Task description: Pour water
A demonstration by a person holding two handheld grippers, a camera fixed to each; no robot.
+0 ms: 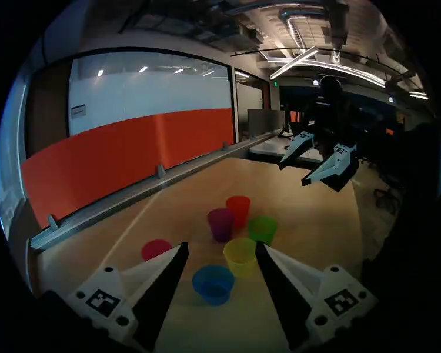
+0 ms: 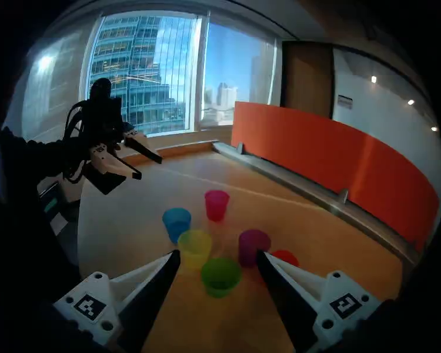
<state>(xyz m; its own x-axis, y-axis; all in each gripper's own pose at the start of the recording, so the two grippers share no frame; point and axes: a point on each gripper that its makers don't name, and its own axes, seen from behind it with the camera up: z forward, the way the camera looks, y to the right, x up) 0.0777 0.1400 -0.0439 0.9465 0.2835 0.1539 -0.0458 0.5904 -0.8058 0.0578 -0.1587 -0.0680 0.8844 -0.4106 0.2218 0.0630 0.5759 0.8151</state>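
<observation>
A pale wooden surface (image 1: pixel 314 217) carries six plastic cups, all standing upright. The yellow cup (image 1: pixel 240 256), green cup (image 1: pixel 262 228), purple cup (image 1: pixel 220 223) and red cup (image 1: pixel 238 210) are bunched close together. The blue cup (image 1: pixel 213 284) sits just beside the yellow one. The pink cup (image 1: pixel 156 248) stands a little apart from the others.

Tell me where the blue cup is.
Low centre in the left gripper view, the blue cup stands nearest the camera, just in front of the yellow cup, with the pink cup to its left.
</observation>
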